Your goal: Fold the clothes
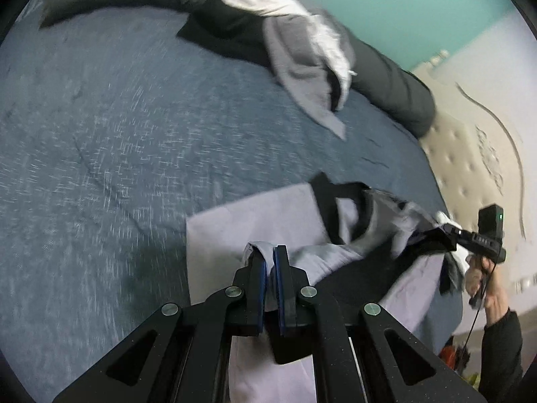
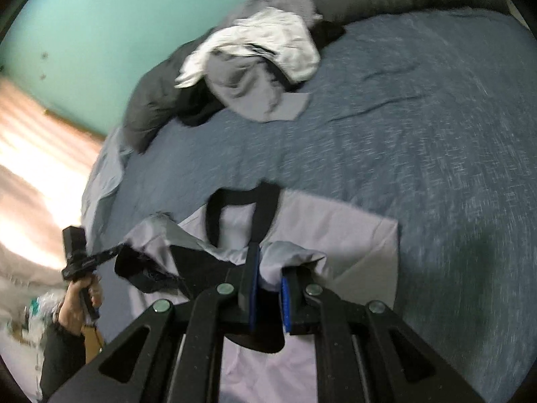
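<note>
While both cameras blur, I read this much:
Shirt: the lilac shirt (image 1: 255, 215) with black trim lies on the blue bedspread (image 1: 100, 134), its near edge lifted between my two claws.
Left view only: a cream tufted headboard (image 1: 463, 154) at right, and my right hand (image 1: 480, 268) gripping its handle, with shirt cloth bunched at that claw's tip.
Right view only: bright striped floor at left, and my left hand (image 2: 80, 305) on its handle, black fabric hanging at that claw's tip.
Left claw (image 1: 270, 252): pressed nearly together, pinching a fold of the shirt between the blue pads.
Right claw (image 2: 272, 268): jaws slightly parted, pinching a thicker bunch of the shirt.
Pile: unfolded clothes (image 2: 265, 63), white, grey and black, heaped far across the bed against a dark grey duvet (image 2: 151, 100).
Wall: teal (image 2: 84, 33), behind the bed.
</note>
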The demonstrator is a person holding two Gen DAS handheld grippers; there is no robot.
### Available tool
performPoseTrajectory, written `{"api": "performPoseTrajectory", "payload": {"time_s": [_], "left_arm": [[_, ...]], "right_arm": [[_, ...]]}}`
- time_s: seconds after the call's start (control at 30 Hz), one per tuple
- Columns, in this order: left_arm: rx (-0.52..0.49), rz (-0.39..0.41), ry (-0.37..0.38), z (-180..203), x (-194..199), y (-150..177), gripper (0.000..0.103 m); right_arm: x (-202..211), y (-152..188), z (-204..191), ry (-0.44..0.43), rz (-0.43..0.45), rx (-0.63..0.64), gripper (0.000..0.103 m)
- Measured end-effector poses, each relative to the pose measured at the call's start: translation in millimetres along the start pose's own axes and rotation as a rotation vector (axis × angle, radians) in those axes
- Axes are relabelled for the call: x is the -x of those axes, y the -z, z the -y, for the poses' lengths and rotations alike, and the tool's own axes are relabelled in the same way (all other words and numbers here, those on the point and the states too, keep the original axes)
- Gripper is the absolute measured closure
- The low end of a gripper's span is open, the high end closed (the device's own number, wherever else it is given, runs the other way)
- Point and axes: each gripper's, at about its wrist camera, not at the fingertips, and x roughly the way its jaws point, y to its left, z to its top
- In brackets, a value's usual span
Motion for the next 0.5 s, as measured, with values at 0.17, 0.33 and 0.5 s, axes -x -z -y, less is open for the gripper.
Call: {"api": "performPoseTrajectory", "payload": {"time_s": [0.17, 0.33, 0.5], "left_arm": [[0.138, -0.014, 0.023, -36, -42, -10, 0.097], [0.146, -0.018, -0.002, -41, -54, -7, 0.096], [0.198, 0.024, 0.075, -43, -37, -9, 0.088]], "right_arm": [[-42, -10, 44, 0.057, 0.004, -0.106, 0.089], [-45, -4, 62, 0.007, 0.054, -0.160, 0.088], [-27, -3, 63, -0.044, 0.131, -0.171, 0.080]]}}
